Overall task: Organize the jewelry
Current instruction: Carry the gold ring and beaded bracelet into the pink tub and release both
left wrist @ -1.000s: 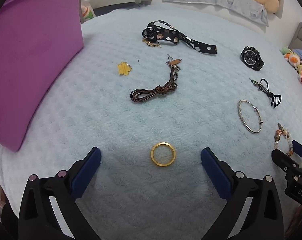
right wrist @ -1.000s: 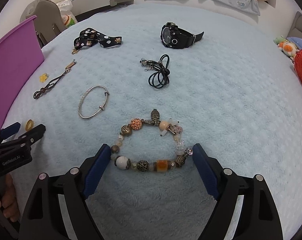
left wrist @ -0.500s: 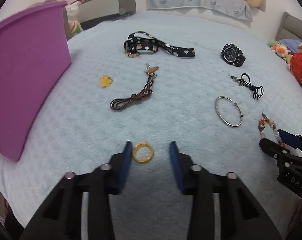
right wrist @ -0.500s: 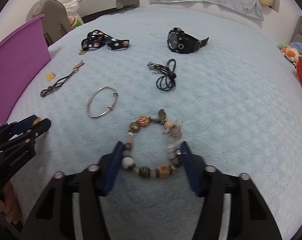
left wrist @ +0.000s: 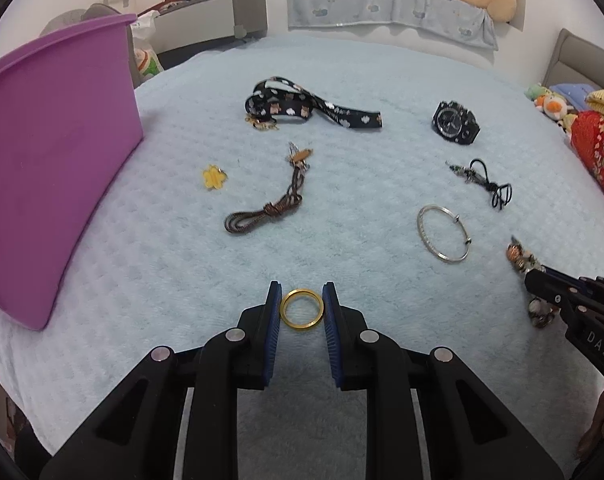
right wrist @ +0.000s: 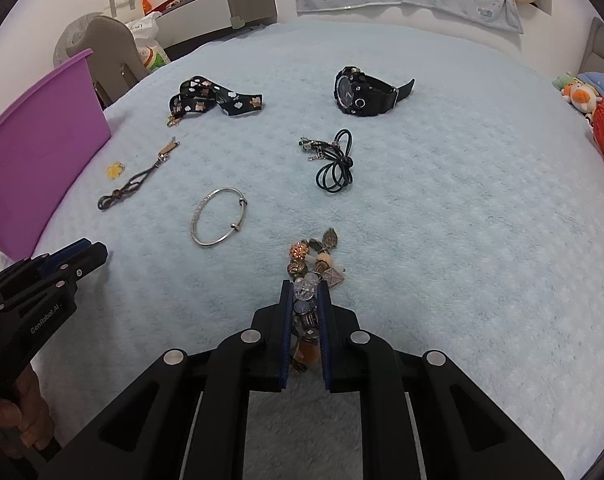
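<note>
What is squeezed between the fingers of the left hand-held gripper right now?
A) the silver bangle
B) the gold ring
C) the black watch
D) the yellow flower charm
B: in the left wrist view the left hand-held gripper has its blue pads against both sides of the gold ring.

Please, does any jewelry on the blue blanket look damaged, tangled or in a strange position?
Nothing looks damaged. The beaded bracelet is squashed flat between the right gripper pads, no longer a round loop. The gold ring sits neatly in the left gripper.
</note>
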Action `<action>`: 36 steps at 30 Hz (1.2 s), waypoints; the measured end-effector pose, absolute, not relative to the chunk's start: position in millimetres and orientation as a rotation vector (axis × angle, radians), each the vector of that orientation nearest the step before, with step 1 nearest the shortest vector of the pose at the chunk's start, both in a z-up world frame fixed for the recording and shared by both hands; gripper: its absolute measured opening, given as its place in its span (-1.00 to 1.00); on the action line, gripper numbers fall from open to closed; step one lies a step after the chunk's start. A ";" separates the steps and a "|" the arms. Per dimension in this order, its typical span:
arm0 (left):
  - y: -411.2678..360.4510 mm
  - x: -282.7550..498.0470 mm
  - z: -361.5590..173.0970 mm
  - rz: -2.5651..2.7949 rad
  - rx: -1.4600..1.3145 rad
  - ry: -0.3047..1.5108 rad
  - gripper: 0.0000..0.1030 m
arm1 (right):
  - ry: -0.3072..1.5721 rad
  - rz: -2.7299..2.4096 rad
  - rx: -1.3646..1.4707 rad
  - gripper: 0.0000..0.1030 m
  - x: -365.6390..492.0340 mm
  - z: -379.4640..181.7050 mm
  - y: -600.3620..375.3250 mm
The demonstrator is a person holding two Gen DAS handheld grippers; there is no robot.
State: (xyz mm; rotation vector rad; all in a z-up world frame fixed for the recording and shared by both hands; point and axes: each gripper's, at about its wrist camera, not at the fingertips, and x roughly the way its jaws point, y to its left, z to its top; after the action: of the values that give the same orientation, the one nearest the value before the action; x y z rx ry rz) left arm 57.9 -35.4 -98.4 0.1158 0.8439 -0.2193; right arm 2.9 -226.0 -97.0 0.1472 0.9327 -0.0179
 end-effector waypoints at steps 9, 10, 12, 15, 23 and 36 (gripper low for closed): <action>-17.2 42.4 -64.9 -0.228 0.061 0.790 -0.60 | 0.892 -0.017 0.175 -0.77 -12.0 -65.3 -219.2; -15.1 41.2 -60.8 -0.226 0.054 0.786 -0.60 | 0.886 -0.017 0.174 -0.77 -13.5 -61.8 -218.2; -8.6 36.9 -50.6 -0.223 0.042 0.774 -0.60 | 0.869 -0.013 0.165 -0.77 -17.1 -50.5 -212.5; 2.6 31.8 -33.8 -0.214 0.020 0.753 -0.60 | 0.842 0.002 0.152 -0.77 -21.9 -31.8 -201.3; 47.9 23.0 20.1 -0.180 -0.047 0.684 -0.60 | 0.756 0.072 0.123 -0.77 -20.8 27.2 -158.9; 151.4 39.2 112.3 -0.063 -0.090 0.568 -0.60 | 0.624 0.372 0.103 -0.77 41.8 124.5 -34.1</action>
State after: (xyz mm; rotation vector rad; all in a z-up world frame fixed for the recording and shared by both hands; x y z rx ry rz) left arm 39.2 151.4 112.3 -0.0896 0.5679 -0.0634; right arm 41.8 -34.1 124.5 0.1027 0.6243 0.3721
